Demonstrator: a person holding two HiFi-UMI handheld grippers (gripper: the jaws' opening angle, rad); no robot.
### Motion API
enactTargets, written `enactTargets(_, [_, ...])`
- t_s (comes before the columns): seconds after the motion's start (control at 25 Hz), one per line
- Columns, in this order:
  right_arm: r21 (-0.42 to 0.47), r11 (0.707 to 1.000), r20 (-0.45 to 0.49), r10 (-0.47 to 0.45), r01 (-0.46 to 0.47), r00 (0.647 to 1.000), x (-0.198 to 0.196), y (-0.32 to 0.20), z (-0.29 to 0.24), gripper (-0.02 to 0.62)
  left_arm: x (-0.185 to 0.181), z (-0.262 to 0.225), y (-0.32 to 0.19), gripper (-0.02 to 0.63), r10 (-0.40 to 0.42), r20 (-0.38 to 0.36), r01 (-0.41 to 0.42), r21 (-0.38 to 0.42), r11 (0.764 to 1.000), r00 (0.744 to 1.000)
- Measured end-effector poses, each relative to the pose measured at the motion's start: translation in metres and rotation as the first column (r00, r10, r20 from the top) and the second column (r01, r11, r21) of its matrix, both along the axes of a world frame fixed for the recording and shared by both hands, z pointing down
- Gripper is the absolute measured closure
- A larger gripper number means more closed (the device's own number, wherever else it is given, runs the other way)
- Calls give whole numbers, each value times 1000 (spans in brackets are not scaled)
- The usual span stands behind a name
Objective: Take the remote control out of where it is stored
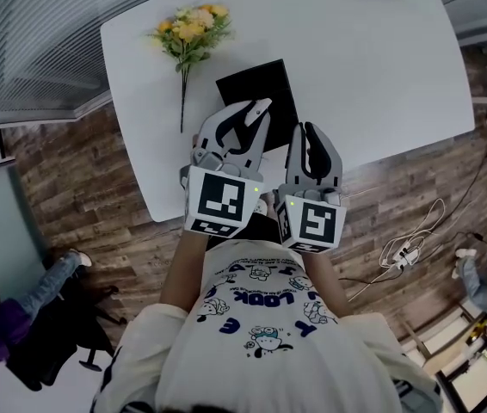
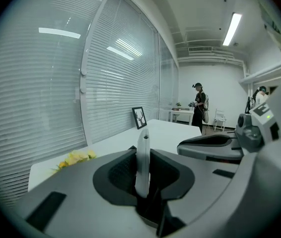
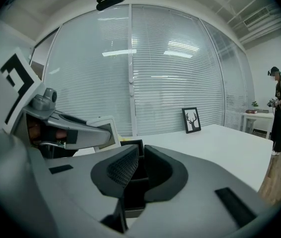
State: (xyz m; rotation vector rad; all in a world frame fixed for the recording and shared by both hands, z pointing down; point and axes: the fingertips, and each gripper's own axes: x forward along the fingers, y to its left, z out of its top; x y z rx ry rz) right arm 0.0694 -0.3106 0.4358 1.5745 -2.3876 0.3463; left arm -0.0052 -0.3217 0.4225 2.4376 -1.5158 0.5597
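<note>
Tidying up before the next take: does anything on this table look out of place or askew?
Only the flowers: the bouquet lies flat on the white table with no vase in view. The picture frame stands upright, and the remote control is held on edge in the left gripper's jaws. Nothing looks spilled or damaged.

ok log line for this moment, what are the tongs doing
left tongs: shut on white remote, upright | right tongs: shut, empty | black box: on white table, ahead of right tongs
</note>
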Motion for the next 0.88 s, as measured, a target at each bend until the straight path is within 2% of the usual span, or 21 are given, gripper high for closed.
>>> enactTargets(0.24, [43,999,17,-16,16,1000,-3,8,-20,541,-4,-25,10,528,-12,10,12,41,999,1000])
enactTargets(0.48, [82,995,35,-53,50,998,-11,20,-40,541,-12,-57,31,528,-62,-36,65,90,994,997])
enactTargets(0.88, [129,979,55,-169,161,984,-48,46,-64,541,-55,-76,70,529,-217,-63,223,105,969,974])
